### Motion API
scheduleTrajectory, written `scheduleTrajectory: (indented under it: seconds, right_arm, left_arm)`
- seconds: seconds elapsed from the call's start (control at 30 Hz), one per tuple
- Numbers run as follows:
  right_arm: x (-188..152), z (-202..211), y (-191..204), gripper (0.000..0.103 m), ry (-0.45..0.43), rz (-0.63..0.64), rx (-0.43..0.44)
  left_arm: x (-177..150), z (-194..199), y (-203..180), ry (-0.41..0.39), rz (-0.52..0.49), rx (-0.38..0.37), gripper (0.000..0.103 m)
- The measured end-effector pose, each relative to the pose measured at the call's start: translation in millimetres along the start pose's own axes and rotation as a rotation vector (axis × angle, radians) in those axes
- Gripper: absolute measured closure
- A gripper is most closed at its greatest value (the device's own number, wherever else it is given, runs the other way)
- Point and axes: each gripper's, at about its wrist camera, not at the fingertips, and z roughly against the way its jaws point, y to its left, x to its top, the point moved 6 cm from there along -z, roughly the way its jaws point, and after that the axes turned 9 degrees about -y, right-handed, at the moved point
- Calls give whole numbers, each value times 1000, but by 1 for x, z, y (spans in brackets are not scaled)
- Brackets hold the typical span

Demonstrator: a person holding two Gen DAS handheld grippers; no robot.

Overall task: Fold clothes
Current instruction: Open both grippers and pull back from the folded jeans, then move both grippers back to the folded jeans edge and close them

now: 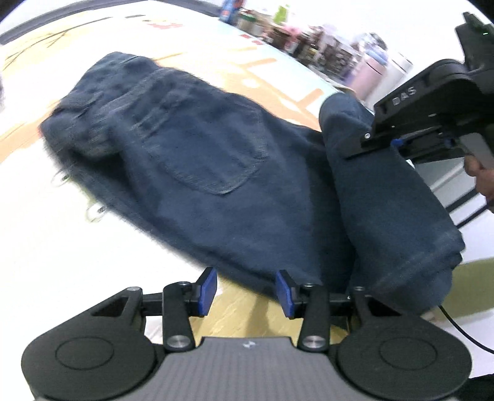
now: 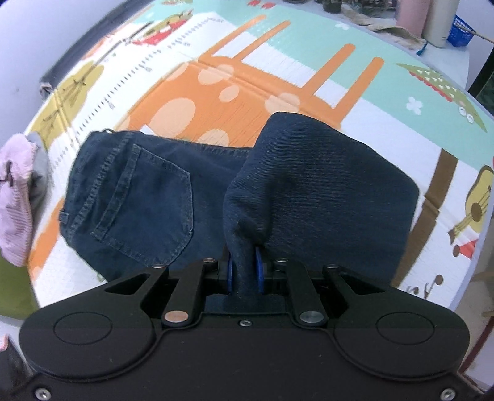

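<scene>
Rightward, right tool (image 2: 244, 274) pinches jeans (image 2: 139, 197) hem; mat (image 2: 386, 101) clear beyond.

A printed play mat (image 2: 278, 77) covers the surface, showing an orange spotted animal and, at three o'clock, a small guitar. A pink cloth (image 2: 15, 200) lies bunched at nine o'clock in the right wrist view. Pale tumblers (image 2: 426, 15) and a blue basket (image 2: 460, 31) stand at one o'clock beyond the mat.
</scene>
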Motion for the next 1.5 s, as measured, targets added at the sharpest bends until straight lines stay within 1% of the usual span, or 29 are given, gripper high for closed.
scheduleTrajectory:
  seconds: [0.1,0.17,0.2,0.37,0.53,0.63,0.73,0.87,0.93,1.03,1.13,1.23,1.27,1.37,1.5]
  right_arm:
    - [0,-16,13,87,24,4,-15]
    - [-1,-27,22,81,40,6,-25]
    - [-1,-32,26,81,48,7,-30]
    - [-1,-33,56,81,63,48,60]
    - [8,-9,66,81,4,121,100]
    - [16,13,61,81,-43,164,118]
    - [25,37,50,81,-93,213,125]
    - [33,61,27,81,-125,256,142]
    - [37,71,13,81,-142,290,154]
    - [44,79,-7,81,-168,367,174]
    - [55,73,-28,81,-170,436,224]
    - [61,58,-44,83,-119,466,299]
    - [62,53,-47,86,-100,484,331]
    - [63,37,-55,86,-46,558,426]
    - [54,13,-52,86,35,629,506]
  left_arm:
    - [-5,7,13,-15,55,13,59]
    - [-7,12,20,-27,88,21,59]
    - [-8,15,23,-33,103,24,59]
    - [-6,31,28,-77,149,23,59]
    - [1,47,9,-127,146,3,59]
    - [7,53,-11,-156,132,-26,58]
    - [14,56,-36,-178,105,-34,58]
    - [19,55,-65,-200,95,-14,58]
    - [21,53,-81,-207,110,-17,57]
    - [23,54,-103,-241,150,-10,57]
    - [25,47,-127,-263,201,-12,57]
    - [24,30,-149,-270,265,18,57]
    - [24,24,-155,-273,287,41,57]
    - [17,5,-160,-277,364,128,57]
    - [0,-11,-158,-303,516,240,57]
